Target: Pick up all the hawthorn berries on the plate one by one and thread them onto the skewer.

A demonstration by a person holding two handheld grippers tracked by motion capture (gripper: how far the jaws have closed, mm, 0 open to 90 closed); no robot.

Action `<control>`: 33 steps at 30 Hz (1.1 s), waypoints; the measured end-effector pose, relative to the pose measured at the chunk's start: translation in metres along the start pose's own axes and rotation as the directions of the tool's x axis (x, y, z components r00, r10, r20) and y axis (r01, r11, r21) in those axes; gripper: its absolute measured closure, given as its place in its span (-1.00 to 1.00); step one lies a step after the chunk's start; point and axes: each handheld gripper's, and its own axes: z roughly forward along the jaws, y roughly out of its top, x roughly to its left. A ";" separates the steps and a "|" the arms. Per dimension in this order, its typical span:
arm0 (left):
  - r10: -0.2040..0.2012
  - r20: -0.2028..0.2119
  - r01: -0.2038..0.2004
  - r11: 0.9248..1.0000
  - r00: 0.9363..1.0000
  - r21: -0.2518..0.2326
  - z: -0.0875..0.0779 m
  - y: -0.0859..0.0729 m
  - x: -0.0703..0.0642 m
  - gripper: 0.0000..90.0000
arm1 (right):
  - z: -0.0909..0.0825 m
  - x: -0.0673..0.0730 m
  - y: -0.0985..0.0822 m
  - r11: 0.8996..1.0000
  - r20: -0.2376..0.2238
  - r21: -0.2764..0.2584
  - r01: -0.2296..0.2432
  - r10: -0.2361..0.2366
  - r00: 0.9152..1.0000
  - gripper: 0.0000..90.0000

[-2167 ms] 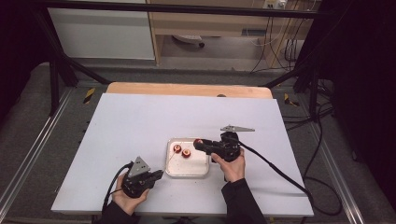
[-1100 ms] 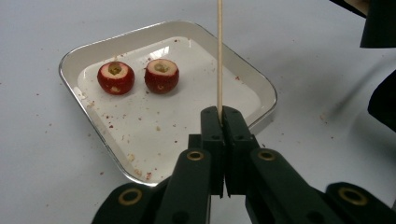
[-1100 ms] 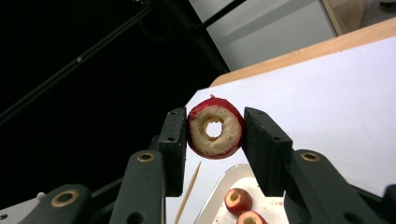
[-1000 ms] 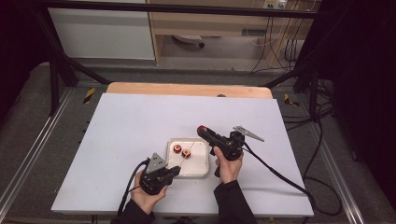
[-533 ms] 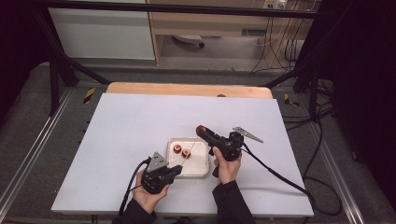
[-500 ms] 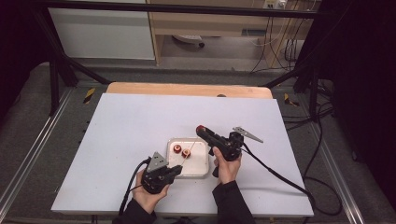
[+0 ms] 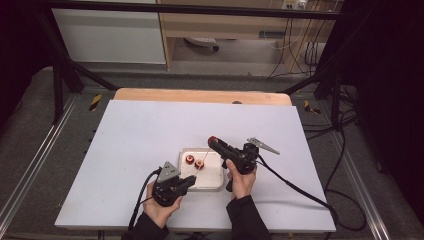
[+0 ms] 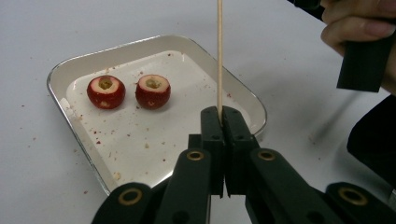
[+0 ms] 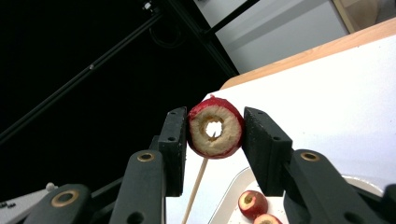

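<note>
**Right gripper view: cored fruit lined up over the skewer tip**

Right gripper (image 9: 214,133) clamps a cored red fruit (image 9: 215,132), its hole facing down the upright skewer (image 8: 219,56). Left gripper (image 8: 223,114) pinches that stick at its base beside the tray (image 8: 254,105), where two more fruits (image 8: 106,91) wait. Skewer tip sits directly beneath the hole; threading looks next.

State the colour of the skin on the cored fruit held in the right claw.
Red, with pale cream flesh around the hole: cored fruit, seen best in the right gripper view.
</note>
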 end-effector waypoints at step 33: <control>-0.027 -0.010 0.027 0.999 1.000 -0.022 0.016 0.013 0.000 0.97 | -0.001 0.007 -0.035 0.994 -0.019 0.102 0.026 -0.025 1.000 0.38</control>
